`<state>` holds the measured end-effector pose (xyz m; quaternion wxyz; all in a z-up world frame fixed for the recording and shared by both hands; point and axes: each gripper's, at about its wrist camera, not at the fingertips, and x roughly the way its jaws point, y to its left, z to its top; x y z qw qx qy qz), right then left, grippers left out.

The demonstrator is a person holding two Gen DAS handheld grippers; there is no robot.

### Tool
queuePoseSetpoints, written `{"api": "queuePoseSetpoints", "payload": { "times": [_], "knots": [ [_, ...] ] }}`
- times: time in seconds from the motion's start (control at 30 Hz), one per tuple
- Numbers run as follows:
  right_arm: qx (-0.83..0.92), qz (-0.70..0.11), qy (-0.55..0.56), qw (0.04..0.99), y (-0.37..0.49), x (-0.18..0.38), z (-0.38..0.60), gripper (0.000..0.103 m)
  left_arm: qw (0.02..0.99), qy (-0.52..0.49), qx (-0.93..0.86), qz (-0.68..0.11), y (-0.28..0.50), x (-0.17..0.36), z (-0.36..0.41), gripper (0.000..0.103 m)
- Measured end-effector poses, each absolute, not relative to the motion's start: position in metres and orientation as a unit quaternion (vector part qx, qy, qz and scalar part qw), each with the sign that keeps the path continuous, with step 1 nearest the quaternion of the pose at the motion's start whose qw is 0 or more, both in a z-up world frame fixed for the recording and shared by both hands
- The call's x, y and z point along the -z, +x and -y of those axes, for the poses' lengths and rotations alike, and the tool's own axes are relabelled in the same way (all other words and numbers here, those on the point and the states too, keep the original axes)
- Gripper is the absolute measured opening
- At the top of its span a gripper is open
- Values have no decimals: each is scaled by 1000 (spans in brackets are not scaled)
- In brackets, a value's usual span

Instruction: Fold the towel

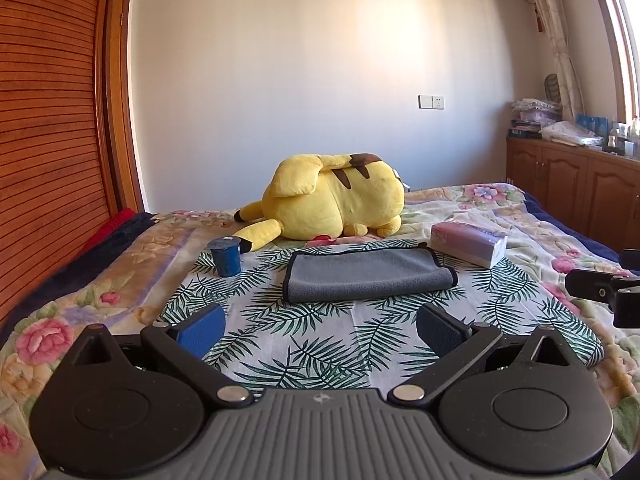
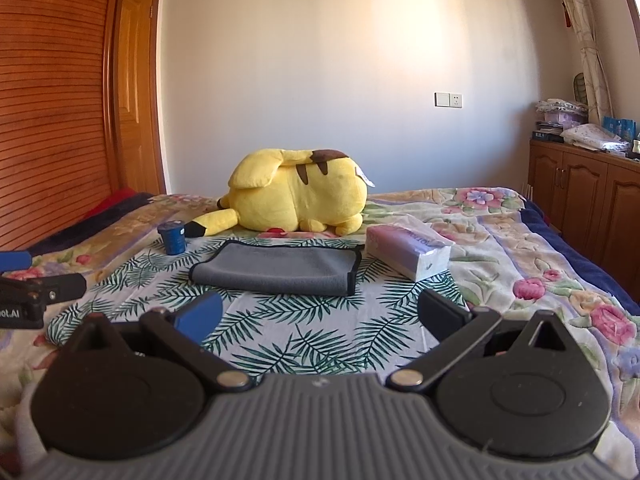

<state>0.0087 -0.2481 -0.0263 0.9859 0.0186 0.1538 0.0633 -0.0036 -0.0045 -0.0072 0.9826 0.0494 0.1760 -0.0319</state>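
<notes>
A grey towel (image 1: 368, 276) with a black hem lies folded over on a leaf-print cloth (image 1: 304, 340) on the bed. It also shows in the right wrist view (image 2: 276, 268). My left gripper (image 1: 320, 328) is open and empty, a short way in front of the towel. My right gripper (image 2: 320, 316) is open and empty too, in front of the towel's near edge. Each gripper shows at the edge of the other's view: the right gripper (image 1: 600, 292) and the left gripper (image 2: 28, 284).
A yellow plush toy (image 1: 332, 208) lies behind the towel. A blue cup (image 1: 226, 256) stands to the towel's left and a tissue pack (image 1: 468, 242) to its right. A wooden wardrobe (image 1: 48, 128) stands at the left, wooden cabinets (image 1: 576, 184) at the right.
</notes>
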Motion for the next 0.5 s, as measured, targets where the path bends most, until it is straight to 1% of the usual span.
{"api": "queuePoseSetpoints", "payload": {
  "times": [0.5],
  "knots": [
    [-63, -154, 18, 986, 9, 27, 248, 103, 983, 49, 31, -176, -3, 8, 4, 87]
  ]
}}
